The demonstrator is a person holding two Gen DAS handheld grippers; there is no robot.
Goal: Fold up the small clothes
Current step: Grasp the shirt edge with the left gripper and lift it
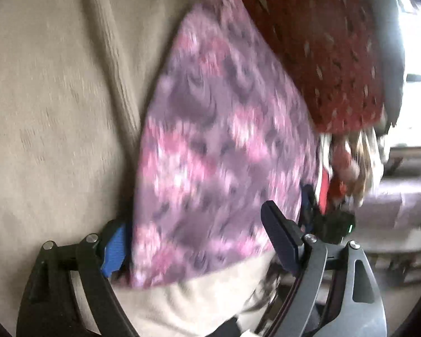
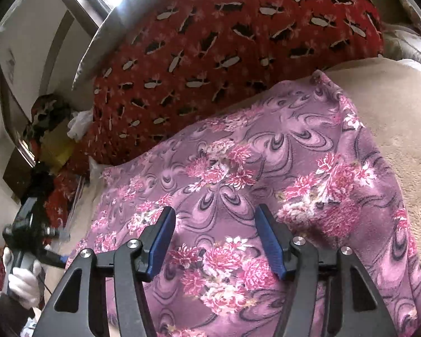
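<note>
A purple cloth with pink flowers [image 2: 238,174] lies spread on a beige blanket [image 2: 401,129]. My right gripper [image 2: 214,236] hovers over its near part, open, its blue pads [image 2: 160,247] apart with nothing pinched. The left wrist view is blurred. There the same cloth [image 1: 216,140] runs down between the wide-set fingers of my left gripper [image 1: 193,219], which is open. The cloth's edge overlaps the blue left pad [image 1: 113,250]. In the right wrist view the left gripper [image 2: 28,224] shows at the cloth's left side, held by a white-gloved hand [image 2: 22,280].
A red cloth with black and grey marks [image 2: 224,42] lies heaped just beyond the purple one, also red at the top right [image 1: 322,42] of the left view. Clutter of fabrics and bags [image 2: 53,129] sits at the bed's left end. Beige blanket [image 1: 56,98] stretches to the left.
</note>
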